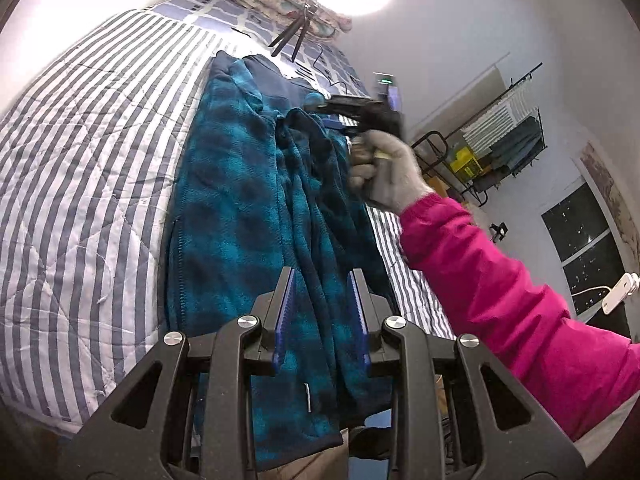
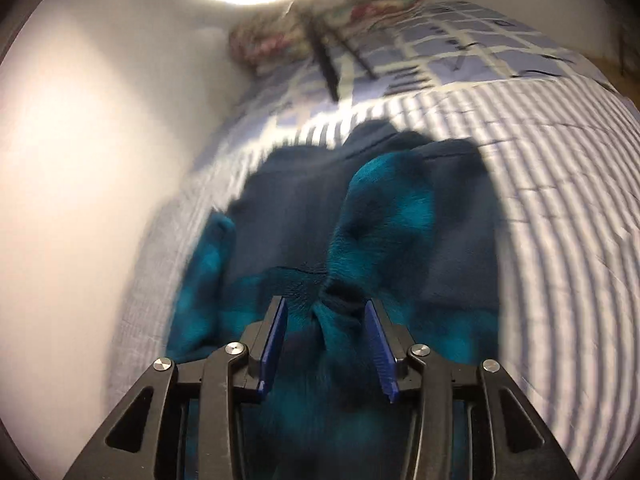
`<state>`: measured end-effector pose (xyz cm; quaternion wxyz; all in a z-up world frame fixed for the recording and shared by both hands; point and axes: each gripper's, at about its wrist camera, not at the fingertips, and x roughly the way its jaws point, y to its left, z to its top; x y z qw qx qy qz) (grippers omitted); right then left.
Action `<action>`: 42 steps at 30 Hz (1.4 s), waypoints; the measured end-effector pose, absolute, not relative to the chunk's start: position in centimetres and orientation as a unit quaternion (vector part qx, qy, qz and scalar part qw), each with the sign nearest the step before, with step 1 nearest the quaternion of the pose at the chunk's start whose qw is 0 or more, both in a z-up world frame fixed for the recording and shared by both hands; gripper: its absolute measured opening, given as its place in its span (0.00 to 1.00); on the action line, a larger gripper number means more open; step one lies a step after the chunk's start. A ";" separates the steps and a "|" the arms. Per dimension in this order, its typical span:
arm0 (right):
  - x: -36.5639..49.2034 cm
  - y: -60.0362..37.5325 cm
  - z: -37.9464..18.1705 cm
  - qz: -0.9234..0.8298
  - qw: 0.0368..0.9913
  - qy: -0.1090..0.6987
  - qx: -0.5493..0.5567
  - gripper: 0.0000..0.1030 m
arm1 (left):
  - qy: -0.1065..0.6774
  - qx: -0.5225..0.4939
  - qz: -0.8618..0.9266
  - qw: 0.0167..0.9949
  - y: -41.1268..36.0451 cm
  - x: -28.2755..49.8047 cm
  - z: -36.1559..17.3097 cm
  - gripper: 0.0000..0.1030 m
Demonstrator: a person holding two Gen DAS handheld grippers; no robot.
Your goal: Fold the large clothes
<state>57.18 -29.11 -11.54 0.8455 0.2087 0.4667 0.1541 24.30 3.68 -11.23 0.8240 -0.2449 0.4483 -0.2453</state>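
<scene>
Teal fleece jacket (image 1: 248,208) on striped bed (image 1: 80,200); left gripper (image 1: 320,280) spread above hem; right gripper (image 2: 326,308) spread, fabric between fingers.

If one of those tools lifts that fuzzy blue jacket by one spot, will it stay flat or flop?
Probably flop: the blue jacket already bunches into soft folds between the open right tool pads. Its fuzzy pile suggests it would grip rather than slip. Pushed across the striped quilt, it would likely wrinkle instead of sliding whole.
</scene>
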 end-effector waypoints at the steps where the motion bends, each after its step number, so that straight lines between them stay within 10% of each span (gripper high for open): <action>1: 56.3 -30.0 -10.8 0.153 0.848 0.461 0.215 0.42 | 0.447 -0.242 -0.244 0.826 3.7 24.2 -11.2 0.24; 6: 49.8 -34.0 -6.3 0.162 0.853 0.440 0.229 0.42 | 0.446 -0.227 -0.228 0.835 3.8 23.6 -11.3 0.46; 13: 36.9 -37.9 -3.4 0.156 0.851 0.445 0.233 0.48 | 0.466 -0.228 -0.210 0.829 4.7 22.6 -13.2 0.48; 29: 21.1 -34.2 -16.0 0.185 0.739 0.596 0.252 0.60 | 0.548 -0.301 -0.148 0.766 7.2 18.6 -21.9 0.59; 32: 20.6 -32.9 -16.8 0.205 0.730 0.602 0.251 0.47 | 0.555 -0.283 -0.153 0.767 6.2 18.2 -22.4 0.59; 34: 20.7 -32.3 -17.2 0.215 0.721 0.609 0.253 0.20 | 0.552 -0.266 -0.151 0.776 5.6 17.9 -22.3 0.59; 42: 18.3 -33.4 -12.4 0.202 0.777 0.574 0.161 0.08 | 0.550 -0.203 -0.154 0.795 3.9 18.0 -21.8 0.58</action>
